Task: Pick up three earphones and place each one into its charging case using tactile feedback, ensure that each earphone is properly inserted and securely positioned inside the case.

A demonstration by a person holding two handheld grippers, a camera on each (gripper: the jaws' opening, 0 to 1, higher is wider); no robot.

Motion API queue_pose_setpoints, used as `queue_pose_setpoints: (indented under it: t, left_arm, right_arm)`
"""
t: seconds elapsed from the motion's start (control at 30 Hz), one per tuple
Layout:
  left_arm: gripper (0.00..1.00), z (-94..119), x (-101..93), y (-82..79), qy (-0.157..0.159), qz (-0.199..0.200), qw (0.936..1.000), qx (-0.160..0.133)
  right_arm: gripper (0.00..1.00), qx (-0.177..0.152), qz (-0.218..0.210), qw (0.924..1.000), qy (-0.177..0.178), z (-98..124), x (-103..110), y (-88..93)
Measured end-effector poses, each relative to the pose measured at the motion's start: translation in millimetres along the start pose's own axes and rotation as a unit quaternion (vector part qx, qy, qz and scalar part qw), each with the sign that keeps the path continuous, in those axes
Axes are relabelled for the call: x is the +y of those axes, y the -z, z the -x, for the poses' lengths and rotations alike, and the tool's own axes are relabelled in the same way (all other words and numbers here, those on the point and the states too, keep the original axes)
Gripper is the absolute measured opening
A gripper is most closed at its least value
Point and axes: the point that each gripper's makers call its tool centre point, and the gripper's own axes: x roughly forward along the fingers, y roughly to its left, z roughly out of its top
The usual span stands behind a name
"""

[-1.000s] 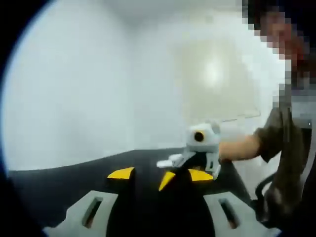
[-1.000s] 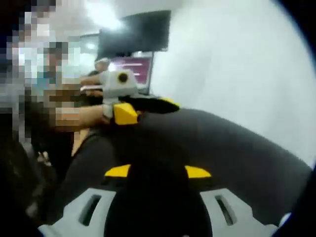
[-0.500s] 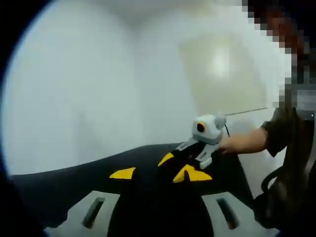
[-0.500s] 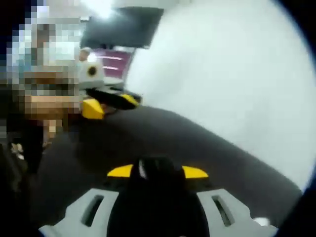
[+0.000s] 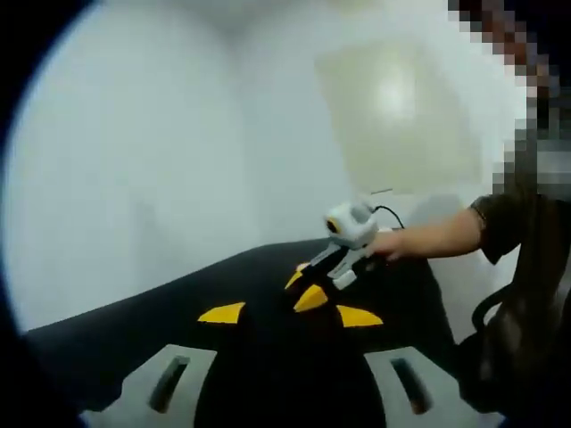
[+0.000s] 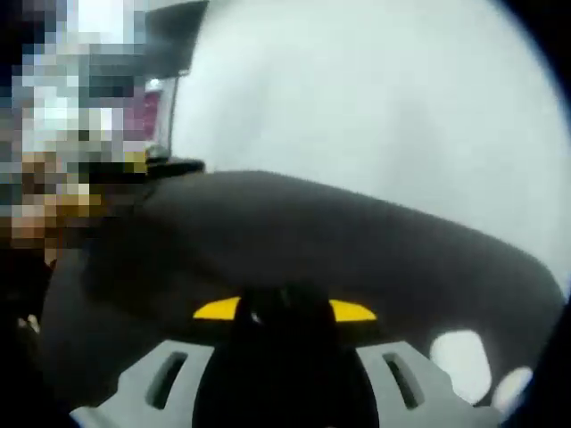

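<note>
Hovering over a black table point(image 5: 134, 330), both grippers' fingers stand apart (nothing between them).

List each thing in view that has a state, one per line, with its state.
left gripper: jaws apart, nothing between them, above the black table.
right gripper: yellow tips apart; something small and pale between them, too blurred to name.
white objects: lying on the table, blurred.

No readable text, labels, brands or numbers in either view. The lit screen point(image 6: 147, 111) at the far left of the right gripper view shows pink and white patches, too blurred to read. The pale wall panel point(image 5: 401, 116) in the left gripper view is blank.
</note>
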Motion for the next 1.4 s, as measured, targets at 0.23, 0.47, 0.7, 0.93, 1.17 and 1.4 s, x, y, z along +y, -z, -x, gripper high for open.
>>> queue_pose_setpoints:
  t: [0.23,0.47,0.7,0.93,1.17,1.4]
  left_arm:
    - [0.35,4.7,-1.1,3.0,-0.002,0.003,1.0,0.009]
    - [0.35,13.8,-4.1,23.2,-0.007,0.005,0.9994,0.034]
    - [0.35,20.3,-12.6,29.7,-0.023,0.011,0.9981,0.056]
    - [0.29,20.8,-13.2,29.1,-0.047,0.044,0.9962,0.059]
    - [0.3,23.1,-7.0,27.9,-0.062,0.087,0.9939,0.026]
    - [0.26,19.1,-0.2,46.4,-0.125,0.012,0.9889,0.08]
  right_arm:
    - [0.42,-0.05,0.068,0.9956,0.04,13.8,-5.9,-22.0]
    - [0.38,-0.128,0.032,0.9911,-0.014,49.6,21.1,-49.0]
    - [0.38,-0.102,-0.014,0.9935,-0.048,72.1,43.5,-27.4]
    - [0.38,-0.104,-0.026,0.9935,-0.039,77.3,44.9,-13.4]
    - [0.38,-0.108,-0.008,0.9939,-0.018,78.7,37.9,-6.8]
    - [0.33,-0.087,-0.022,0.9954,-0.031,74.3,40.6,1.0]
